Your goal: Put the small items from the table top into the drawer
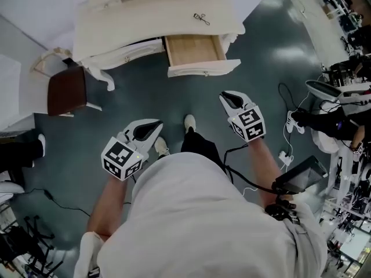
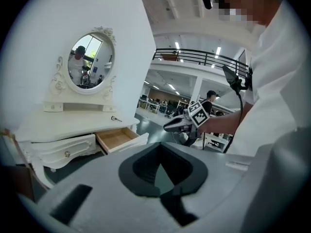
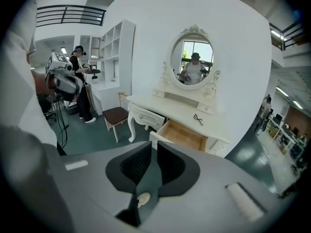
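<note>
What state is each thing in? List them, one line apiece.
drawer: pulled open, nothing visible inside
neighbouring drawer: closed
metal item: lying on the table top, not yet in the drawer
left gripper: jaws together, empty
right gripper: jaws slightly apart, empty

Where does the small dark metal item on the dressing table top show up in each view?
Head view: small dark metal item, top centre.
Left gripper view: left of centre.
Right gripper view: right of centre.
Shared landmark: the open drawer, close by it.
</note>
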`<action>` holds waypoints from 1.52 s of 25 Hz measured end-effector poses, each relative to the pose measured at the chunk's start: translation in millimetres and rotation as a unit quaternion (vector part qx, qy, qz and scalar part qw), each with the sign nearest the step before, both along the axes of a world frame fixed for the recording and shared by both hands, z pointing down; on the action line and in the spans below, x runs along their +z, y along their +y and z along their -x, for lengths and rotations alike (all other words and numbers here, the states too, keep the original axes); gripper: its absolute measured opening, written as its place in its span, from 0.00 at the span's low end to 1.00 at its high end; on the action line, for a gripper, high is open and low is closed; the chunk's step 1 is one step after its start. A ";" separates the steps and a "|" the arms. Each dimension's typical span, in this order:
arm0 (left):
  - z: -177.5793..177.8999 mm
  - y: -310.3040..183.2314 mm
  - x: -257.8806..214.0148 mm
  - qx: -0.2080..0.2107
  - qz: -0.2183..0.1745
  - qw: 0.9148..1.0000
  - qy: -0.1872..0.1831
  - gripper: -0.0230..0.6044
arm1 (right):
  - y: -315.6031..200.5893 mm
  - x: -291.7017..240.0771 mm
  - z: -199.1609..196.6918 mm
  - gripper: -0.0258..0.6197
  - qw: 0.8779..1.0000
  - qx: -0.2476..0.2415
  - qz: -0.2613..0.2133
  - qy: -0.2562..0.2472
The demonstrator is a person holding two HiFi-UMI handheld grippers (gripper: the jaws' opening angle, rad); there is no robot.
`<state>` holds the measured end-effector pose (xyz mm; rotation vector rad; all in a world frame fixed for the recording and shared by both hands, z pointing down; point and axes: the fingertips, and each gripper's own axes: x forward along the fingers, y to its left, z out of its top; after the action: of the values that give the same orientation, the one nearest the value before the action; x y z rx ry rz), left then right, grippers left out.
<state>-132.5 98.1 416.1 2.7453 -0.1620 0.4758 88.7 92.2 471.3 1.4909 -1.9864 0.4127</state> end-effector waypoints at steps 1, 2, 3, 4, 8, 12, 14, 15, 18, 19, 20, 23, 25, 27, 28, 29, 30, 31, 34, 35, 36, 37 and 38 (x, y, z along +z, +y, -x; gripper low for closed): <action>-0.8 -9.0 1.4 -0.006 0.002 1.000 -0.002 0.04 | -16.0 2.5 -6.3 0.10 1.000 -0.003 0.002 0.001; -1.9 -17.5 2.5 -0.012 0.002 1.000 -0.004 0.04 | -31.6 5.7 -13.0 0.11 1.000 -0.008 0.004 0.003; -3.1 -25.7 3.1 -0.019 0.002 1.000 -0.006 0.04 | -46.8 9.0 -20.3 0.11 1.000 -0.012 0.005 0.006; -4.5 -34.0 2.9 -0.027 0.002 1.000 -0.008 0.04 | -61.8 11.5 -28.3 0.12 1.000 -0.016 0.006 0.008; -20.1 -73.2 -3.4 -0.059 -0.004 0.998 -0.020 0.04 | -123.3 16.7 -67.6 0.12 1.000 -0.026 0.007 0.012; -57.1 -121.9 -19.2 -0.095 -0.013 0.995 -0.017 0.04 | -198.3 26.3 -114.1 0.13 0.999 -0.043 0.014 0.013; -74.9 -145.2 -21.9 -0.109 -0.014 0.994 -0.019 0.04 | -236.4 32.6 -133.6 0.13 0.998 -0.052 0.015 0.016; -82.1 -153.9 -22.6 -0.116 -0.013 0.993 -0.022 0.04 | -252.6 37.3 -140.6 0.13 0.998 -0.058 0.017 0.017; -99.5 -171.1 -24.2 -0.140 -0.011 0.990 -0.033 0.04 | -292.4 53.1 -155.5 0.15 0.996 -0.078 0.024 0.021; -105.1 -177.4 -23.8 -0.147 -0.012 0.988 -0.036 0.04 | -305.7 57.5 -161.0 0.16 0.996 -0.082 0.024 0.022; -110.7 -184.1 -23.0 -0.154 -0.012 0.987 -0.039 0.04 | -318.9 61.7 -167.0 0.16 0.996 -0.085 0.025 0.023; -125.0 -202.5 -20.6 -0.174 -0.009 0.984 -0.043 0.04 | -355.5 74.7 -182.5 0.17 0.995 -0.091 0.026 0.026; -131.1 -211.1 -19.0 -0.186 -0.006 0.981 -0.048 0.04 | -376.8 84.2 -188.9 0.18 0.995 -0.096 0.029 0.029; -135.0 -217.4 -18.0 -0.199 -0.003 0.979 -0.054 0.04 | -395.5 94.2 -193.8 0.19 0.994 -0.099 0.033 0.030; -136.4 -220.1 -18.0 -0.204 -0.002 0.977 -0.057 0.04 | -403.6 98.8 -196.2 0.20 0.994 -0.101 0.036 0.030; -137.4 -222.8 -18.1 -0.210 -0.001 0.976 -0.059 0.04 | -410.9 103.0 -198.5 0.20 0.994 -0.102 0.039 0.031; -137.9 -225.2 -17.9 -0.215 0.000 0.975 -0.061 0.04 | -417.3 107.3 -200.6 0.20 0.993 -0.103 0.042 0.031; -137.9 -227.0 -17.4 -0.220 0.001 0.973 -0.064 0.04 | -423.0 111.9 -202.3 0.20 0.993 -0.104 0.046 0.031; -136.1 -230.2 -15.2 -0.235 0.005 0.969 -0.071 0.04 | -438.0 125.3 -204.1 0.20 0.992 -0.107 0.056 0.032; -135.2 -231.0 -14.3 -0.239 0.006 0.968 -0.073 0.04 | -442.5 129.7 -204.2 0.20 0.992 -0.108 0.060 0.033; -134.4 -231.9 -13.5 -0.243 0.007 0.967 -0.076 0.04 | -446.8 133.9 -204.3 0.20 0.992 -0.108 0.063 0.033; -133.8 -232.5 -12.9 -0.247 0.008 0.966 -0.078 0.04 | -450.5 138.0 -204.4 0.20 0.991 -0.109 0.066 0.034; -133.3 -232.7 -12.4 -0.250 0.008 0.965 -0.079 0.04 | -453.2 142.0 -204.3 0.20 0.991 -0.110 0.069 0.035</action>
<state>0.7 -134.5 403.7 2.5132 -0.8594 0.5436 293.0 -361.1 613.2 1.1716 -1.9965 0.3905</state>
